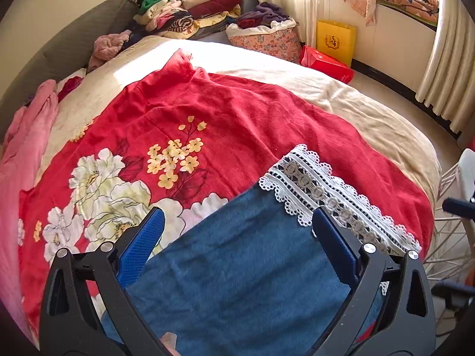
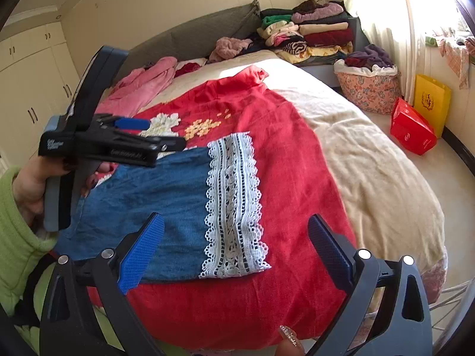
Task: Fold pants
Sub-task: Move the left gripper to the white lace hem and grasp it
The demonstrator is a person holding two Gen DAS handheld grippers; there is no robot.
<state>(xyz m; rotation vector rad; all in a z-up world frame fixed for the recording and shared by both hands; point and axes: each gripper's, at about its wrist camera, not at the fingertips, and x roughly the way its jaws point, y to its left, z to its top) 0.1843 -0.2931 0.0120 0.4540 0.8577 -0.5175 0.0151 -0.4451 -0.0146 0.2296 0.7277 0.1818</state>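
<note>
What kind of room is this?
It looks like a bedroom. There is a big bed with a red flowered blanket, piles of folded clothes by the headboard, and closet doors along the wall.

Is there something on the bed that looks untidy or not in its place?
Nothing looks damaged or spilled. The blue pants with a lace hem lie flat on the red blanket. Only the blanket is a bit askew: it lies diagonally over the cream bedcover, its far corner bunched up.
</note>
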